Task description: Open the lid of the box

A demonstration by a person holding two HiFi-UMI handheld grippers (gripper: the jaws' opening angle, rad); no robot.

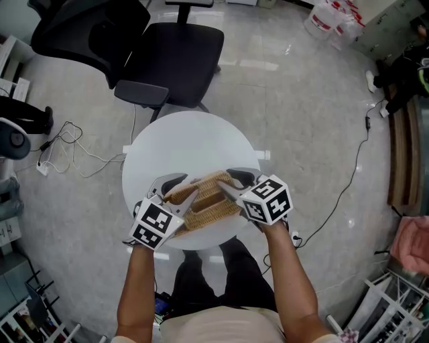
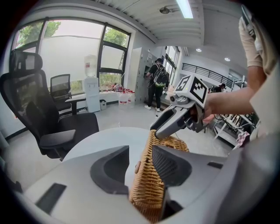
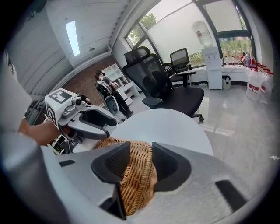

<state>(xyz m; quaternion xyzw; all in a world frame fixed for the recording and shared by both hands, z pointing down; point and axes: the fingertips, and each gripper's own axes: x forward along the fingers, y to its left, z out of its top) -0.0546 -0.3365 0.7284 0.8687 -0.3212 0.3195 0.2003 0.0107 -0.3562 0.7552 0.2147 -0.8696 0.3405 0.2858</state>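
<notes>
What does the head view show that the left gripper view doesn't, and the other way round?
Only the head view: the wearer's forearms and legs, and a cable across the floor.
Only the left gripper view: windows, a water dispenser, a standing person far off, and a ceiling light.
Both: the wicker box, the round table, the black chair, and the right tongs at the box's other end.
</notes>
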